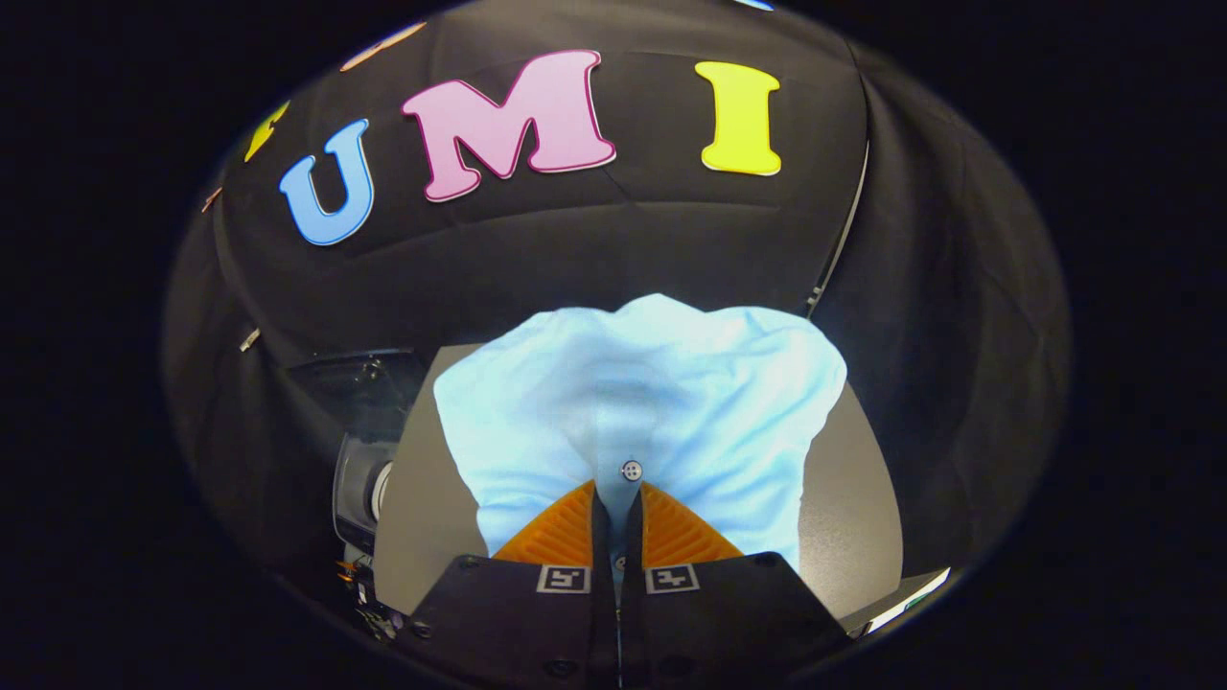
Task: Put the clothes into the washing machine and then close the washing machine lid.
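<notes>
One shirt [661, 402] pinched at button placket, jaws nearly closed on fold, gripper [618, 508] lifts it off tabletop [853, 498] for carry. Washer [359, 479] sits beyond-left.

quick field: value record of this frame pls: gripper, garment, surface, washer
gripper: shut on the shirt, orange fingers pinching its placket
shirt: light blue, bunched, lifted ahead of the fingers, one button just past the tips
table: grey, under the shirt
washing machine: dark unit beside the table; lid state unclear
</notes>
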`<state>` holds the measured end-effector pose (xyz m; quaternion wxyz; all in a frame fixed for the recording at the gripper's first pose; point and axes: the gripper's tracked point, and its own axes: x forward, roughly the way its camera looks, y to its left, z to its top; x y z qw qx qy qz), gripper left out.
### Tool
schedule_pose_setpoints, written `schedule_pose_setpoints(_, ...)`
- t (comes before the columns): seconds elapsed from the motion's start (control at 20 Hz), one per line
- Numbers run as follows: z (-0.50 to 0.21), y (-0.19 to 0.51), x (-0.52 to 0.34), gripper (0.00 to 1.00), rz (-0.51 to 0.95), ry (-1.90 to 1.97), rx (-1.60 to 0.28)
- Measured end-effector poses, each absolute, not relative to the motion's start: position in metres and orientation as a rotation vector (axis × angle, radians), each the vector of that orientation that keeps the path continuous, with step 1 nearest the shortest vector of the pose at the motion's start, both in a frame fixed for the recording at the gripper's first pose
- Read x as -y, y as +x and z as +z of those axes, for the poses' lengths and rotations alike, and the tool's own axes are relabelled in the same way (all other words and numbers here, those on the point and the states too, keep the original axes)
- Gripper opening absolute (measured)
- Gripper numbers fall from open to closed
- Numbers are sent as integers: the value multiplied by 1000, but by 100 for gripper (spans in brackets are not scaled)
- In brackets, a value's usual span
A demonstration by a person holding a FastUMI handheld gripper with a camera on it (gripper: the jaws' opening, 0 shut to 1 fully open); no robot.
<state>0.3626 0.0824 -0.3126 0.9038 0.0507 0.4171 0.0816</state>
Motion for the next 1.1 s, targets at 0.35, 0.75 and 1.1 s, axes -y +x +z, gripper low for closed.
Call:
schedule_pose_setpoints(0.35, -226, 338, -134, 6, 256, 176, -768)
schedule_pose_setpoints(0.75, -167, 294, -280, 6, 462, 207, -718)
schedule_pose_setpoints(1.1, -203, 277, -408, 6, 571, 176, -795)
